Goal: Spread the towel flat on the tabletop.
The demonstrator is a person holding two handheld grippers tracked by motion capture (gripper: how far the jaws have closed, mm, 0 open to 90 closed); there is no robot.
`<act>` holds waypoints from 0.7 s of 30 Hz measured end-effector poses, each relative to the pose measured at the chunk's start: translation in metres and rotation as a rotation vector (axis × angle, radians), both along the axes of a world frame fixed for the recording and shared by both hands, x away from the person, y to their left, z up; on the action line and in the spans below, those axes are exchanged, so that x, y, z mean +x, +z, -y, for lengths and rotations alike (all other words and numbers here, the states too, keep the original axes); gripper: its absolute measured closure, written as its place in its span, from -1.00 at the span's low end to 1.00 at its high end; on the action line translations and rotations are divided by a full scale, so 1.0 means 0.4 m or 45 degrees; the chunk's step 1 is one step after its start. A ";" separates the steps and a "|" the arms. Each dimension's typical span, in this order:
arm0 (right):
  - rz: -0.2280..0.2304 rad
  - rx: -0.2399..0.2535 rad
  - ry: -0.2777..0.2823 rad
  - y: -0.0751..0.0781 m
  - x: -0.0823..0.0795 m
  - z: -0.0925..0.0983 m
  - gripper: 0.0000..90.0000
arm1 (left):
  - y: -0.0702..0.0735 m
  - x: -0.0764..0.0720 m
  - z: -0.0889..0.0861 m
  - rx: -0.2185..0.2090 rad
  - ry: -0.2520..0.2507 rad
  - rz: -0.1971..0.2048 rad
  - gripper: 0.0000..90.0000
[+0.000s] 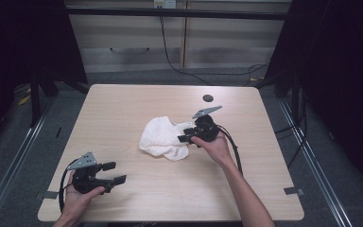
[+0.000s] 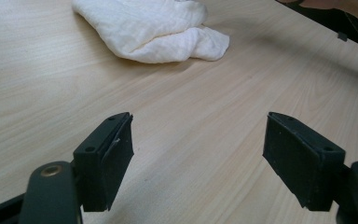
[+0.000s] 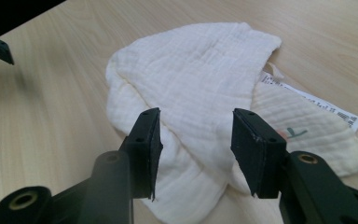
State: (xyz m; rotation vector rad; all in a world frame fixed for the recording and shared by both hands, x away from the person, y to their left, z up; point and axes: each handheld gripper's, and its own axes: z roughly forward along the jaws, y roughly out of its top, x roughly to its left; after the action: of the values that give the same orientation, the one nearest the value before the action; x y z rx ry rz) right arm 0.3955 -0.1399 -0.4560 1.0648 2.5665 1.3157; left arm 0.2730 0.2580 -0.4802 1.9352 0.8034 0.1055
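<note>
Starting at the left: the left hand-held gripper [image 1: 112, 172] sits near the front left corner of the bench [image 1: 123, 104], held in the person's left hand [image 1: 82, 196], grey plate on top. Its jaws are spread wide with nothing but bare wood grain between them, and from its own camera the cloth [image 2: 154, 28] lies well off ahead of it.

Moving toward the middle, the white cloth [image 1: 163, 137] is bunched in a loose heap roughly at the bench's centre, a bit toward the right. Up close it's a soft, crinkly, gauze-like weave, off-white, folded over itself in a few thick layers with rounded edges. A printed label [image 3: 310, 100] sticks out from the side of it, lying flat on the fabric.

Then the right hand-held gripper [image 1: 185, 135], in the right hand [image 1: 215, 146], is right at the cloth's right edge, pointing left into it. Its jaws are parted about halfway, one on each side of a raised fold, pads [image 3: 151, 149] just above the fabric and not pinching it yet.

Further back toward the far edge there's a small dark round hole [image 1: 208, 98] in the bench.
</note>
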 end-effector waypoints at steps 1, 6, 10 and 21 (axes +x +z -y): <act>-0.017 -0.040 0.017 -0.009 0.019 -0.016 0.16 | 0.000 -0.001 0.000 0.001 -0.005 -0.001 -0.47; -0.024 -0.054 -0.016 -0.033 0.038 -0.036 0.13 | 0.000 -0.001 -0.004 0.000 0.005 -0.001 -0.35; -0.042 -0.057 -0.026 -0.050 0.060 -0.042 0.13 | -0.001 0.000 -0.005 -0.003 0.004 0.000 -0.41; -0.097 -0.109 -0.033 -0.113 0.072 -0.051 0.59 | -0.005 0.002 -0.008 -0.004 0.028 0.000 -0.43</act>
State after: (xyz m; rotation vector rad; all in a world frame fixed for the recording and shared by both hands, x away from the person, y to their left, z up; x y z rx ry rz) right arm 0.4241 -0.1196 -0.5013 1.1501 2.6269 1.1705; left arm 0.2737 0.2611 -0.4820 1.9240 0.8240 0.1177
